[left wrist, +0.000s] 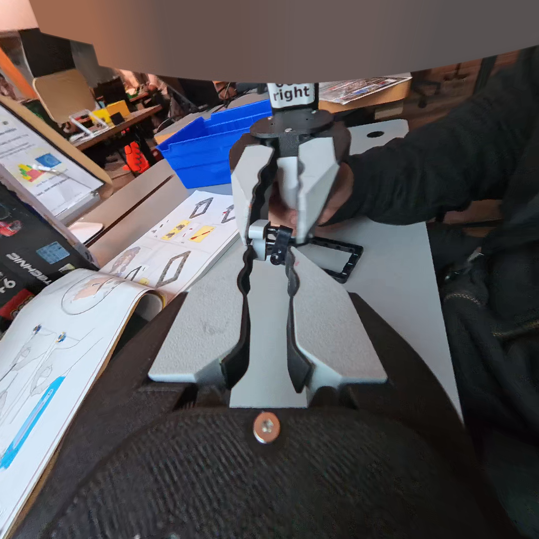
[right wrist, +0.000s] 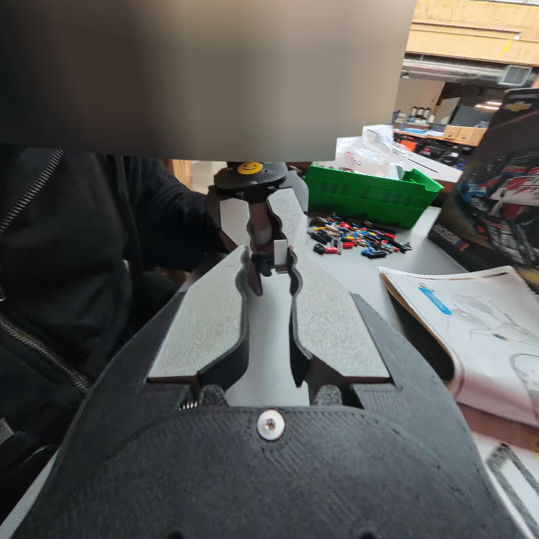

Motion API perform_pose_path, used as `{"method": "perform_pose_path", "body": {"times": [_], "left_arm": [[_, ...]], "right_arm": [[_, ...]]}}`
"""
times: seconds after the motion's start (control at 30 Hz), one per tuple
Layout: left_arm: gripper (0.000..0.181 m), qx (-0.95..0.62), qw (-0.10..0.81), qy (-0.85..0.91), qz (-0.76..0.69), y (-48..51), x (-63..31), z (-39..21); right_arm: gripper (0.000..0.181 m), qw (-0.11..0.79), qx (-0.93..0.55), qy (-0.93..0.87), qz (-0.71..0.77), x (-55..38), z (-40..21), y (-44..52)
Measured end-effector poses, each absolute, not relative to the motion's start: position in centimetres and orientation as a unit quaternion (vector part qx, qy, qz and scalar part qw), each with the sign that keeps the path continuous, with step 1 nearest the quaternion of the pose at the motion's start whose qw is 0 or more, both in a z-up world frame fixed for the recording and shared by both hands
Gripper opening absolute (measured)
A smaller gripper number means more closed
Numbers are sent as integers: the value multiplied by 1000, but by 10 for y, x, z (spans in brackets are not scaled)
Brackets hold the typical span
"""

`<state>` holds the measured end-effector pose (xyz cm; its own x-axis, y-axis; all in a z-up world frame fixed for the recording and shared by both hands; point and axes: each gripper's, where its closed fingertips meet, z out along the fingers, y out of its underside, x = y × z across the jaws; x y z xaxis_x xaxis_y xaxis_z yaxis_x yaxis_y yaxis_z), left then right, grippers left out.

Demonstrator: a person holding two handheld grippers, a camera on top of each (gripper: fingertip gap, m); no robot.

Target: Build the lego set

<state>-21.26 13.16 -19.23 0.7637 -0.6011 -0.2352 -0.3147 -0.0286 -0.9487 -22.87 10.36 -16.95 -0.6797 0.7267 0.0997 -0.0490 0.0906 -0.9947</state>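
Observation:
A small assembly is held in the air between both grippers: a light grey piece (left wrist: 259, 240) joined to a black connector (left wrist: 280, 243). My left gripper (left wrist: 269, 258) comes from below in the left wrist view and is shut on it. My right gripper (left wrist: 275, 236) reaches down from above and is shut on the same assembly. In the right wrist view my right gripper (right wrist: 269, 255) clamps the grey piece (right wrist: 280, 255) and the black connector (right wrist: 261, 262). A black rectangular frame (left wrist: 344, 258) lies on the table behind them.
An open instruction booklet (left wrist: 175, 242) lies to the left and also shows in the right wrist view (right wrist: 466, 335). There is a blue bin (left wrist: 204, 151), a green bin (right wrist: 364, 198), a pile of loose pieces (right wrist: 358, 236), the set box (right wrist: 501, 189), and a person's dark sleeve (left wrist: 423, 175). Left and right tips are no more than a few centimetres apart.

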Motion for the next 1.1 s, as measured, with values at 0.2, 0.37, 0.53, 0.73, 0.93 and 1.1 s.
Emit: {"method": "perform_pose_path", "body": {"times": [0.2, 0.37, 0.53, 0.73, 0.93, 1.1], "left_arm": [[20, -690, 628, 330, -142, 128, -210, -194], [20, -663, 641, 354, -153, 121, -205, -190], [19, -683, 608, 356, -191, 120, -197, -201], [19, -706, 584, 335, -220, 123, -198, -207], [19, -726, 559, 343, -207, 123, -198, -219], [15, -745, 537, 347, -193, 124, -201, -231]], "right_arm": [[22, 383, -234, -708, 545, -230, -174, 102], [34, 449, -186, -741, 464, -223, -176, 92], [23, 448, -177, -757, 440, -218, -177, 93], [21, 422, -208, -751, 464, -221, -182, 100], [19, 373, -273, -746, 480, -224, -192, 100], [11, 357, -306, -748, 469, -228, -202, 104]]}}
